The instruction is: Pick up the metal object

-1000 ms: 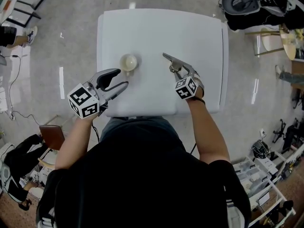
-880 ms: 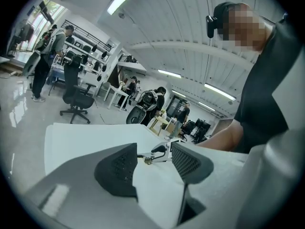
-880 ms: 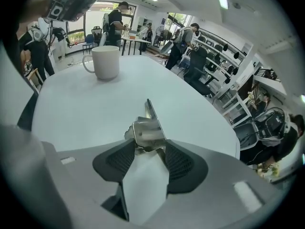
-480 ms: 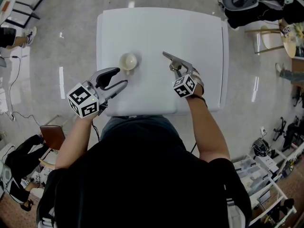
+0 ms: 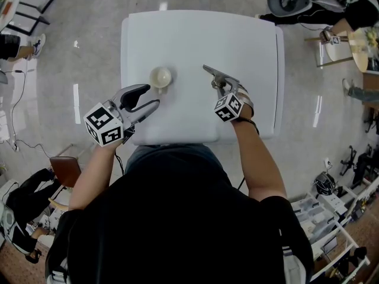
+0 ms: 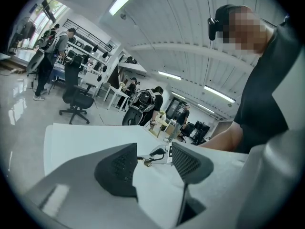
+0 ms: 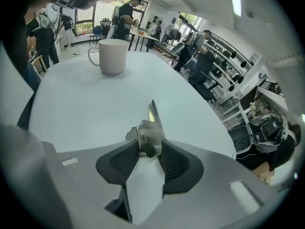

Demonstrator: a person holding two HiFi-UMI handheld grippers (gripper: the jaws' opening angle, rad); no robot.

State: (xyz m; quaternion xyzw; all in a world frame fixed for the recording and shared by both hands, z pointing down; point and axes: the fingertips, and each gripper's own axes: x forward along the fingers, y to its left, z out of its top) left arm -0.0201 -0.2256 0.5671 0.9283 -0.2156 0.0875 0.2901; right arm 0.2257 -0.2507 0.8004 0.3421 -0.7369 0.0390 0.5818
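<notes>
Right gripper (image 7: pixel 150 154) first: its jaws are closed down to a narrow gap and clamped on the thick end of the flat, shiny silver metal object (image 7: pixel 151 125), so the pointed blade-like end sticks out ahead of the pads. I'd guess it's gripped at that chunky end because that's the only part with enough body for the ribbed pads to bite; the thin blade would probably just slip. From the head view the piece sits a little toward 3 o'clock of the middle of the white square table with rounded corners (image 5: pixel 201 34), with its tip aimed at roughly 10 o'clock. I honestly can't tell whether it's off the surface yet or just pinched in place. The off-white ceramic mug (image 5: pixel 160 77) stands upright at about 9 o'clock from it, well apart, so it shouldn't get in the way of a straight lift. The left gripper (image 5: pixel 142 102) hangs at about 7 o'clock from the mug near the table's front edge, jaws spread wide with only bare tabletop between them. It looks parked out of the way, since this is a one-gripper job. My read is the grab is done and the lift is what's left.
</notes>
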